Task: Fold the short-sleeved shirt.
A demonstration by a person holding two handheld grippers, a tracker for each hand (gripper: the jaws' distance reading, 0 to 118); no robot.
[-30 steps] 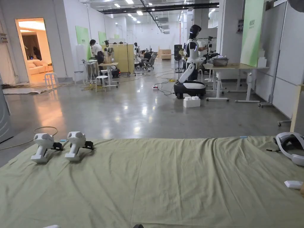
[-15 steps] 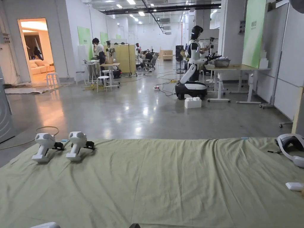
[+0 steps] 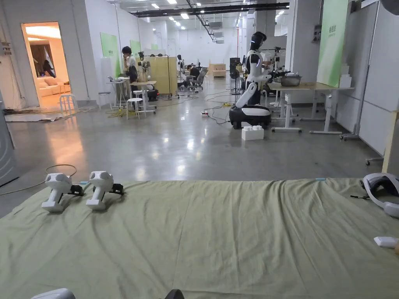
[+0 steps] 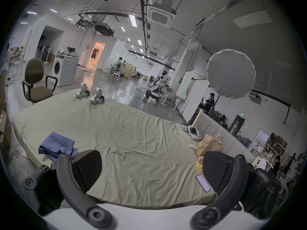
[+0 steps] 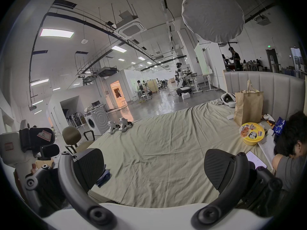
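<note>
Left gripper: jaws spread wide, nothing between them, hovering over the near edge of the bed. Right gripper: same, jaws wide apart and empty.

Blue garment, presumably the short-sleeved shirt, lies crumpled near the bed's edge, just beyond and outboard of the left gripper's left jaw, not touching it. In the right gripper view a sliver of it shows beside the left jaw; mostly hidden there, so I can't tell its shape.

The green sheet ahead of both sets of jaws is wrinkled but flat. Two spare white grippers sit side by side at the far edge, well ahead and left of the jaws.

Right of the right gripper's right jaw:
- a phone, just beside the jaw
- a yellow noodle bowl, farther ahead
- a brown paper bag standing upright against the padded headboard
- a white headset past the bag
- a person lying at the bed's edge beside the phone

In the right gripper view, the left gripper's white body shows off to the left of its left jaw.
</note>
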